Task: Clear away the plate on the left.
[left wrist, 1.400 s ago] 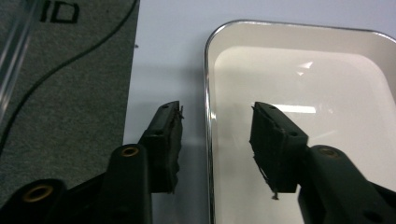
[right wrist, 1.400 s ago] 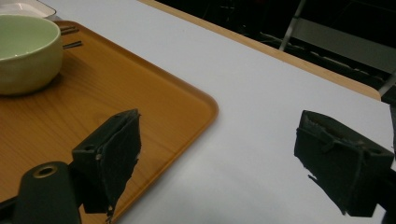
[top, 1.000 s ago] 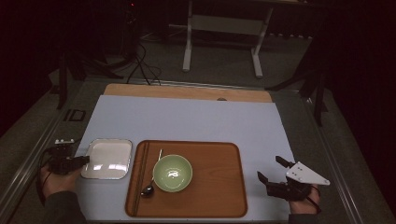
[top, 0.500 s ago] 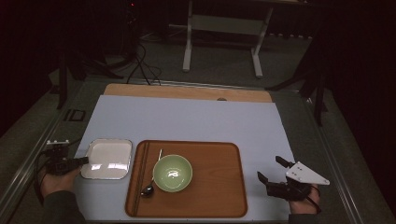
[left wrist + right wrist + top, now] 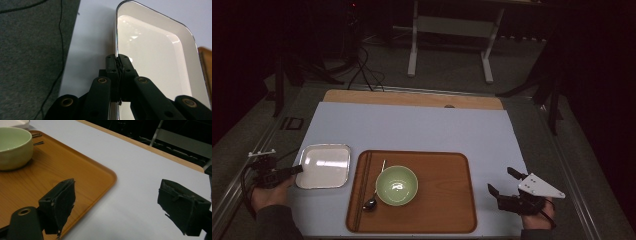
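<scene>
The table (image 5: 412,125) leaves little margin on the left: the white dish (image 5: 323,166) sits near its edge, so a pull toward the hand could drag the dish off the mat. The wooden tray (image 5: 442,200) lies just past the dish's far side, and a push away from the jaws would knock the dish into it and jolt the green bowl (image 5: 397,185) and spoon (image 5: 371,203). The left gripper (image 5: 117,60) has just been closing and now pinches the dish's thin rim between its pads; so small a bite on smooth enamel could slip, and the dish would likely tilt or drop if lifted. The right gripper (image 5: 120,205) hangs wide open, nothing between its jaws, tray corner just beside one.
</scene>
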